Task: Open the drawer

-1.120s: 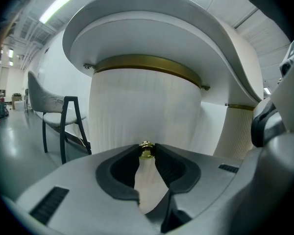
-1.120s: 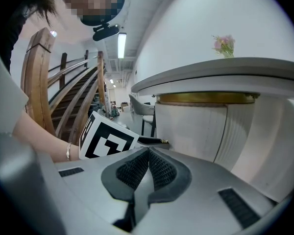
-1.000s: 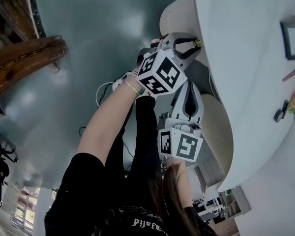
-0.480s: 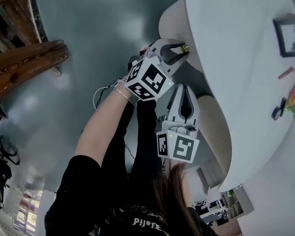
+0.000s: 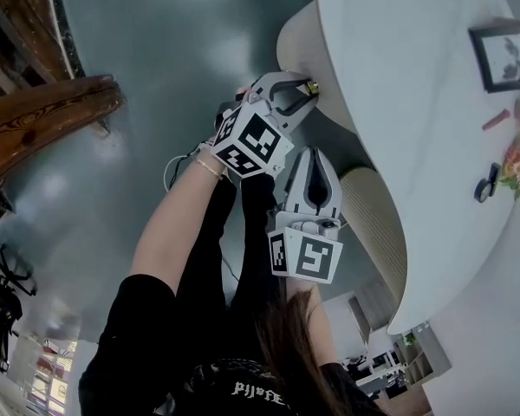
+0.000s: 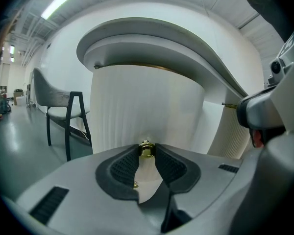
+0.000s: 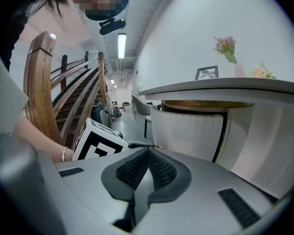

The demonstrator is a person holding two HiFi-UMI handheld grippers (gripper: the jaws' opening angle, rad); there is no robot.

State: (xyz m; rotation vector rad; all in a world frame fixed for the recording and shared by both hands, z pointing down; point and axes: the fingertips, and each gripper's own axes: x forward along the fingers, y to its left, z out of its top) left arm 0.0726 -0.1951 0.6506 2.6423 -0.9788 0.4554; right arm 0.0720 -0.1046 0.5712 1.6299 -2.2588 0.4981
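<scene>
Knob (image 6: 146, 149): shiny brass-look metal, catching light. Drawer front (image 6: 147, 102) matt white w/ fine vertical ribbing. Left gripper (image 5: 310, 91) shell is smooth grey plastic, semi-matt; pads (image 6: 123, 166) black, rubbery, grid-textured (same on right gripper (image 7: 148, 152)). Desktop (image 5: 399, 76) smooth white, satin. Floor (image 5: 156, 50) glossy grey, reflecting lamps. Rail (image 5: 43, 115) varnished wood, grain visible.

**Drawer pulled a little farther out**
The left tongs (image 5: 306, 89), clamped on the brass knob (image 6: 146, 149), drew back toward the person, and the curved drawer front (image 6: 147, 102) slid farther out from under the surface (image 5: 399, 76).
</scene>
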